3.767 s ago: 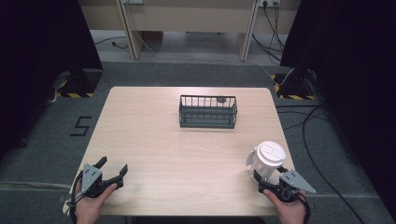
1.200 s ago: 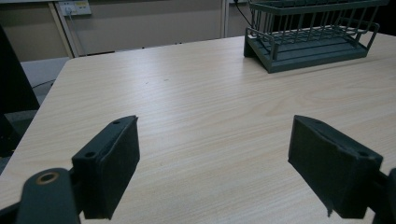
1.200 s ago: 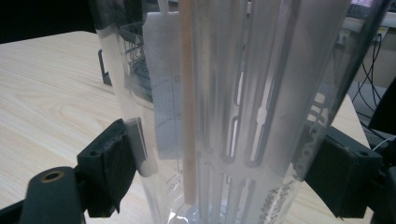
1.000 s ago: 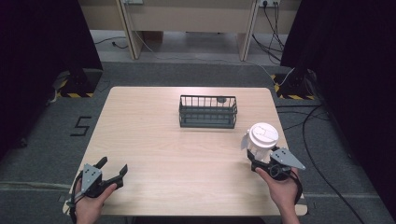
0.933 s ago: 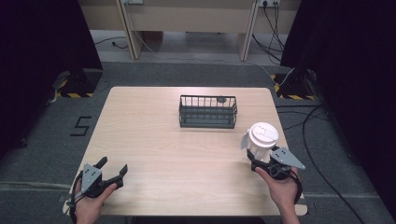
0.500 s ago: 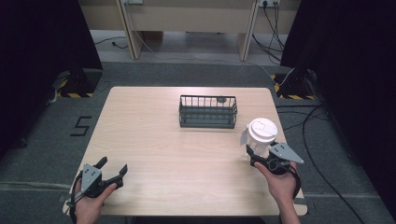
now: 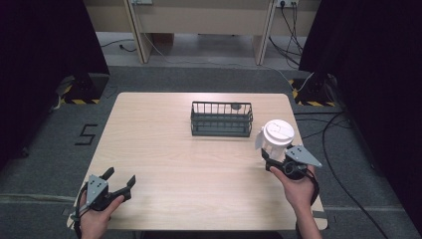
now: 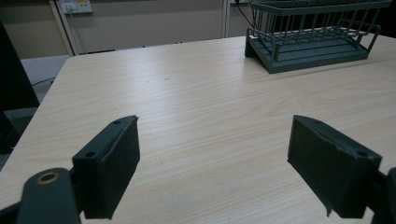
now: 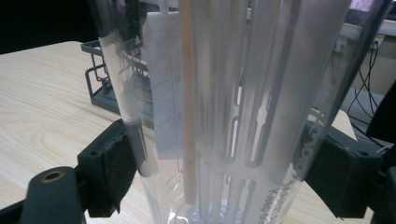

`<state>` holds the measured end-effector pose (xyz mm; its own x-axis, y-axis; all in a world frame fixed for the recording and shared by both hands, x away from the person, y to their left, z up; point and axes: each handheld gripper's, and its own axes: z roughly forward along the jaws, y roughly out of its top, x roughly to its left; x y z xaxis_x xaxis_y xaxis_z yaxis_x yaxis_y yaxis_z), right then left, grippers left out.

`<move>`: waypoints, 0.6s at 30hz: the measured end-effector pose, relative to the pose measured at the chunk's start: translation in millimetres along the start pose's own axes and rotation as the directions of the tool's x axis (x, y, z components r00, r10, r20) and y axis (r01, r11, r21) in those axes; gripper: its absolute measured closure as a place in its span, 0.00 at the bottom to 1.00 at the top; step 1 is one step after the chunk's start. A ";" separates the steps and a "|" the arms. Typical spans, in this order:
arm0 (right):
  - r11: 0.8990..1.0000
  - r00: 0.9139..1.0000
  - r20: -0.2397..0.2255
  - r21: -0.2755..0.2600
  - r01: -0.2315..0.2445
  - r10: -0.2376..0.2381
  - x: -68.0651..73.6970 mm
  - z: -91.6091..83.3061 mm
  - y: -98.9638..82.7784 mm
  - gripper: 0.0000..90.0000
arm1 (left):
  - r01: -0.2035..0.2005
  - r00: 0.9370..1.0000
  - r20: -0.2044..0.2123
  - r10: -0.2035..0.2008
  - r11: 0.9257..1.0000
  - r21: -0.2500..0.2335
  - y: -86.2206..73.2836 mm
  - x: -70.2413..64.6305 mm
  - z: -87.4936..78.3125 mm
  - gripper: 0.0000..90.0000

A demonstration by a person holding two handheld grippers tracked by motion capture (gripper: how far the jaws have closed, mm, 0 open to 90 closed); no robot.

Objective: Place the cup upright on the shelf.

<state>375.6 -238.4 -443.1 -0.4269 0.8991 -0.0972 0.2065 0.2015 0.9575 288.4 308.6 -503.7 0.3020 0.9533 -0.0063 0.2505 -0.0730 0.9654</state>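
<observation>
Since a few seconds ago the clear cup (image 7: 276, 137) with its white lid has travelled up the right side of the table (image 7: 164, 129), from the near right corner to a spot just off the wire basket's (image 7: 221, 119) right end; the other hand hasn't budged.

Going left to right: the left gripper (image 7: 118, 181) sits at about seven o'clock on the table, jaws spread wide with nothing between them, resting low over bare wood. The basket stands at roughly twelve o'clock, past centre. At about three o'clock the right gripper (image 7: 273, 155) is clamped on the cup's lower body, lifted off the table.

From where I stand, the worry is the grip: smooth plastic, squeezed low, with a tall body above. Tilt it toward the basket too fast and it could swing or slip through the pads. The cup could also catch the basket's rim and snag.
</observation>
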 end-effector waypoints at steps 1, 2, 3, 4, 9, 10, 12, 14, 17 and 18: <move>1.000 1.000 -0.002 -0.001 -0.001 0.001 0.0 0.9 1.0 0.21 | 0.000 1.000 0.000 0.000 1.000 0.000 0.0 0.0 -0.1 0.18; 1.000 1.000 -0.003 0.000 -0.002 0.002 -0.1 1.7 2.1 0.21 | 0.000 1.000 0.000 0.000 1.000 -0.001 0.0 0.0 0.0 0.18; 1.000 1.000 -0.002 -0.001 0.000 0.000 -0.3 2.6 3.1 0.21 | 0.000 1.000 -0.001 0.000 1.000 -0.001 0.0 0.1 -0.1 0.18; 1.000 1.000 -0.003 0.001 -0.001 0.001 -0.2 3.3 4.1 0.21 | 0.000 1.000 0.000 0.000 1.000 -0.001 0.0 0.1 -0.1 0.18; 1.000 1.000 -0.006 0.000 0.000 0.000 -0.4 7.9 8.4 0.21 | 0.002 1.000 0.001 -0.002 1.000 -0.001 0.0 0.1 0.0 0.18; 1.000 1.000 -0.006 -0.001 -0.002 0.002 -0.4 8.7 8.8 0.21 | 0.002 1.000 0.001 -0.002 1.000 0.000 -0.1 0.1 0.0 0.18; 1.000 1.000 -0.006 0.001 0.000 0.000 -0.9 10.3 10.1 0.21 | 0.003 1.000 0.001 -0.003 1.000 0.000 -0.1 0.2 0.0 0.18; 1.000 1.000 -0.007 0.001 -0.002 0.002 -1.1 11.9 11.3 0.21 | 0.003 1.000 0.000 -0.003 1.000 0.000 -0.1 0.2 0.0 0.18; 1.000 1.000 -0.009 0.000 -0.006 0.006 -1.3 13.6 13.1 0.21 | 0.003 1.000 -0.001 -0.003 1.000 0.000 -0.1 0.2 0.0 0.18; 1.000 1.000 -0.009 -0.001 -0.006 0.006 -1.5 14.1 13.6 0.21 | 0.002 1.000 -0.001 -0.002 1.000 0.000 0.0 0.2 -0.1 0.18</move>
<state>391.5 -231.5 -433.7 -0.4330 0.8970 -0.0887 0.2087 0.1955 0.9583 288.4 308.8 -503.8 0.3009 0.9536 -0.0078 0.2510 -0.0713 0.9654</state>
